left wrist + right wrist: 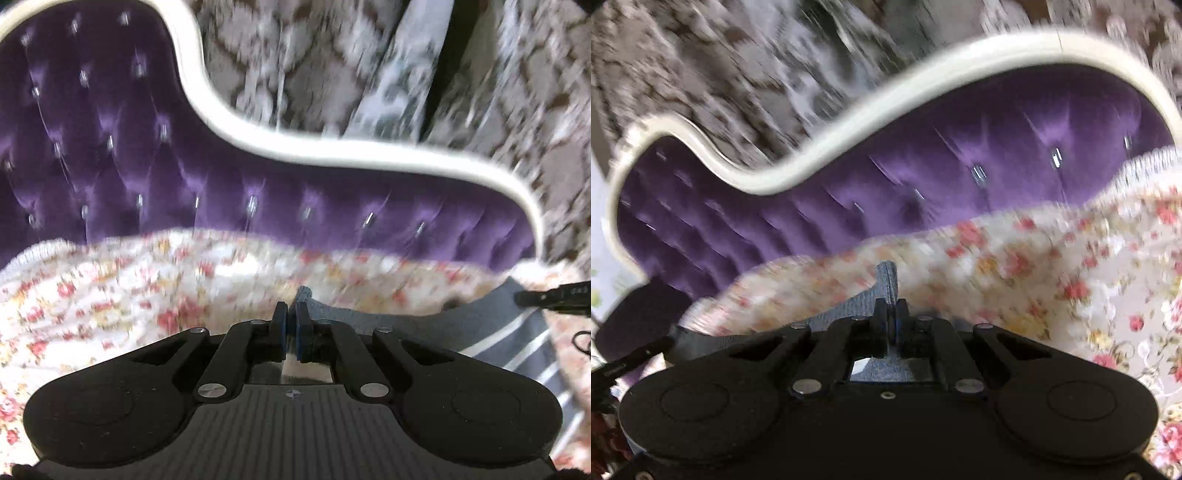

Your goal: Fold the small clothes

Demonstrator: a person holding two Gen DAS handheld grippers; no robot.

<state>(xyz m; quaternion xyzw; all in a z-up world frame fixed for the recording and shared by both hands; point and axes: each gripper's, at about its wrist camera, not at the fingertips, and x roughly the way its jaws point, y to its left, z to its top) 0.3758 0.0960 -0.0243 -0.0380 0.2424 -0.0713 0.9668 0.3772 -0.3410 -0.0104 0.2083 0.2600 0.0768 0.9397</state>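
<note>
A small grey-blue knit garment with white stripes (491, 332) hangs stretched between my two grippers above the bed. My left gripper (291, 314) is shut on one corner of it; the cloth pokes up between the blue pads. My right gripper (894, 310) is shut on another corner of the same garment (882, 288), which rises just past its fingertips. The tip of the right gripper (554, 293) shows at the right edge of the left wrist view, and the left gripper's tip (635, 356) shows at the left edge of the right wrist view. Both views are motion-blurred.
A floral bedspread (110, 295) covers the bed below the garment; it also shows in the right wrist view (1052, 277). Behind stands a purple tufted headboard (110, 147) with a cream curved frame (332, 147). Patterned wallpaper and a curtain (388, 74) lie beyond.
</note>
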